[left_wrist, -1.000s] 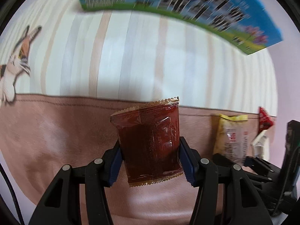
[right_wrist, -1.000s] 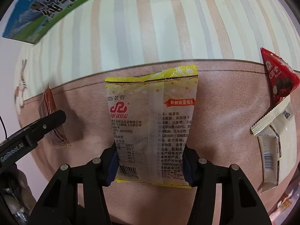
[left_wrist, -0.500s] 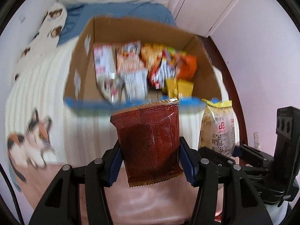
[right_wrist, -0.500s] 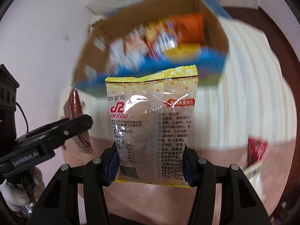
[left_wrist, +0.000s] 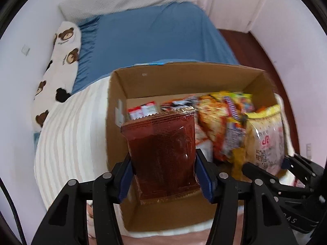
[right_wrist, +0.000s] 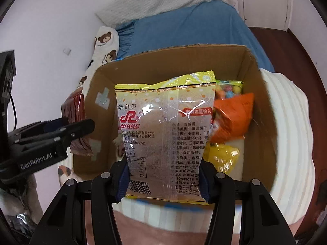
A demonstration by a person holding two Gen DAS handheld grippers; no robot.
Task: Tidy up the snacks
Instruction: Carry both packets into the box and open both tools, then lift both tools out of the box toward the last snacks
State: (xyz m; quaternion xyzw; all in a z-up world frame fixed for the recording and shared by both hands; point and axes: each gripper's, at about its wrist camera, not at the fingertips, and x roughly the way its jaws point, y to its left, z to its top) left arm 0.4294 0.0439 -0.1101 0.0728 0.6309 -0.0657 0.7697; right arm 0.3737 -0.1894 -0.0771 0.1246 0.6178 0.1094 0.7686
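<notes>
My left gripper (left_wrist: 163,173) is shut on a dark red snack packet (left_wrist: 161,151) and holds it upright over the left part of an open cardboard box (left_wrist: 116,143). My right gripper (right_wrist: 163,178) is shut on a yellow snack bag (right_wrist: 163,130) and holds it upright over the near edge of the same box (right_wrist: 96,122). The yellow bag also shows in the left wrist view (left_wrist: 265,138), over the box's right side. The left gripper with its red packet (right_wrist: 76,110) shows in the right wrist view, beside the box's left wall. Several snack bags (left_wrist: 222,120) lie inside the box.
The box stands on a striped cream blanket (left_wrist: 67,138) on a bed with a blue sheet (left_wrist: 149,34). A bear-print pillow (left_wrist: 59,69) lies along the white wall. An orange bag (right_wrist: 233,116) lies in the box. Dark wood floor (left_wrist: 255,49) is at the right.
Both grippers have risen and moved forward from the brown blanket to over the open box, each still holding its snack. The box interior now fills both views.
</notes>
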